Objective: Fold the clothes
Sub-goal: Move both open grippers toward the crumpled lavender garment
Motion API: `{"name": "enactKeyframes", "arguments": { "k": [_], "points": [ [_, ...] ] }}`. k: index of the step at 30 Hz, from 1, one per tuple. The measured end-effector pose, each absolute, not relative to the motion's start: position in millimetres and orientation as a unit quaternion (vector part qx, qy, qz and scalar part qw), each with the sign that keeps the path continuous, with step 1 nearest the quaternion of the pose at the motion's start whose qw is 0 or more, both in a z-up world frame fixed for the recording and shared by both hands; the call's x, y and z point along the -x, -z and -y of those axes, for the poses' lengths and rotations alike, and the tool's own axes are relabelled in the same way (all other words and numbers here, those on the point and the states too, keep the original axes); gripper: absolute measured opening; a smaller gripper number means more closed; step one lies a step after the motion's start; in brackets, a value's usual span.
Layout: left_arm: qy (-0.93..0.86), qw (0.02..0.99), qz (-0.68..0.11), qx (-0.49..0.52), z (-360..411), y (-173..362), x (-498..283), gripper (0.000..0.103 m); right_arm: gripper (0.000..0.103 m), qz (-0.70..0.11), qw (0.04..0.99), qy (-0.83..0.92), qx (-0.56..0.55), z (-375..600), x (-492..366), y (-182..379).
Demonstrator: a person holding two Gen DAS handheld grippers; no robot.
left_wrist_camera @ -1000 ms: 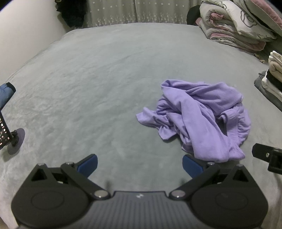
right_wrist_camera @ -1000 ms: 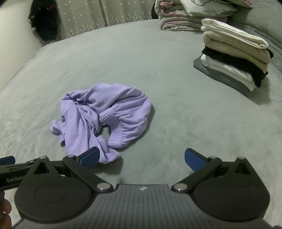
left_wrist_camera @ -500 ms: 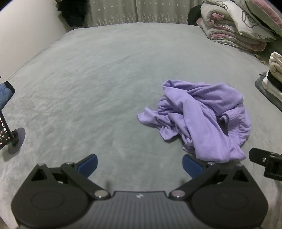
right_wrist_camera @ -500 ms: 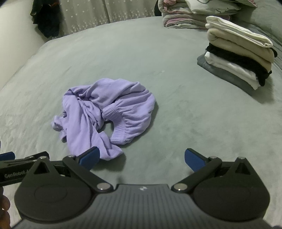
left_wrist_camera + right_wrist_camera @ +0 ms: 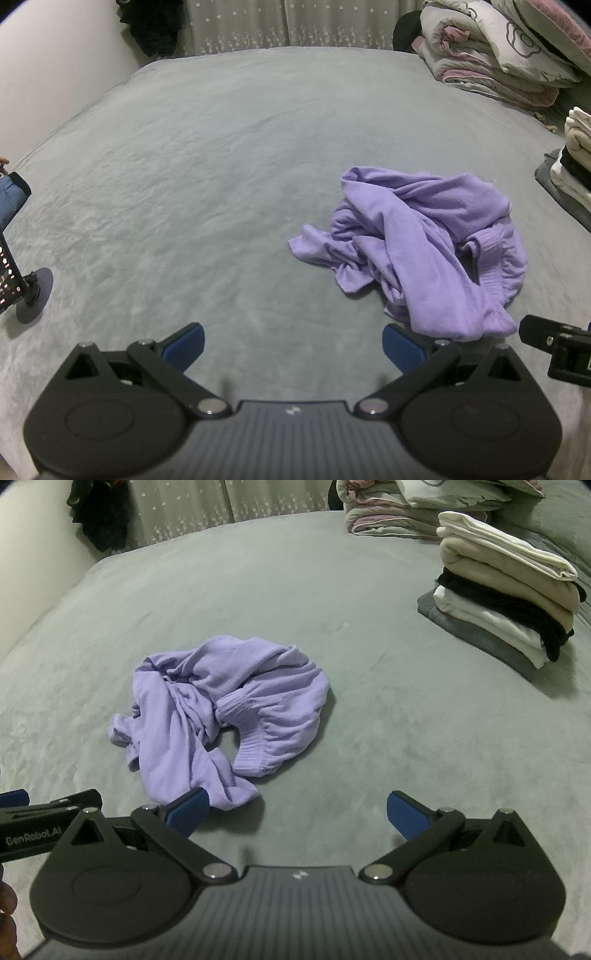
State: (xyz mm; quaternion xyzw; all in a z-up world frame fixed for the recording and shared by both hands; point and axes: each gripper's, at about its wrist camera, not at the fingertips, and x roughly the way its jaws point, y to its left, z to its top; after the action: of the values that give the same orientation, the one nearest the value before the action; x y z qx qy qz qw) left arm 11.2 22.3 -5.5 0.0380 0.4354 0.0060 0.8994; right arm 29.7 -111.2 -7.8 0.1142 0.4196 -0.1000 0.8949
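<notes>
Fabric comes first: the purple garment (image 5: 417,251) lies crumpled in a heap on the grey bed (image 5: 207,177), near the front edge where both tools wait, and nothing has hold of it yet. The left gripper (image 5: 291,345) hangs over bare blanket to the left of the heap with its blue pads spread wide and nothing between them. The right gripper (image 5: 297,810) is likewise released; its left pad sits just beside the nearest purple tail, though whether it touches the cloth I cannot tell.

The step in hand looks like the first pick, to open the heap out flat. To do it well, I would aim for a clear edge, not the bulk: the ribbed band (image 5: 251,753) facing the right tool is a firm, readable hem. Pinch a single layer there, take a second point along the same hem with the other tool, then lift and draw apart so the twisted middle falls loose. Grabbing the knot itself would likely drag the whole bundle. The folded pile (image 5: 506,602) stands well apart to the right, out of the way.
</notes>
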Motion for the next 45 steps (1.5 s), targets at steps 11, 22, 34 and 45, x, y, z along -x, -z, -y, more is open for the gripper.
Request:
{"name": "enactKeyframes", "arguments": {
  "k": [11,22,34,45],
  "points": [
    [0.014,0.900,-0.432,-0.045,-26,14,-36,0.103,0.103,-0.415,0.903,0.097,-0.058,105,-43,6],
    [0.044,0.892,-0.447,-0.047,-30,47,-62,0.103,0.103,-0.467,0.879,0.090,-0.038,115,-80,40],
    [0.069,0.915,-0.391,-0.069,-32,62,-41,0.103,0.103,-0.452,0.886,0.086,-0.051,120,-78,58],
    [0.076,0.918,-0.387,-0.042,-52,56,-37,0.103,0.103,-0.436,0.894,0.084,-0.060,119,-73,51]
  ]
}}
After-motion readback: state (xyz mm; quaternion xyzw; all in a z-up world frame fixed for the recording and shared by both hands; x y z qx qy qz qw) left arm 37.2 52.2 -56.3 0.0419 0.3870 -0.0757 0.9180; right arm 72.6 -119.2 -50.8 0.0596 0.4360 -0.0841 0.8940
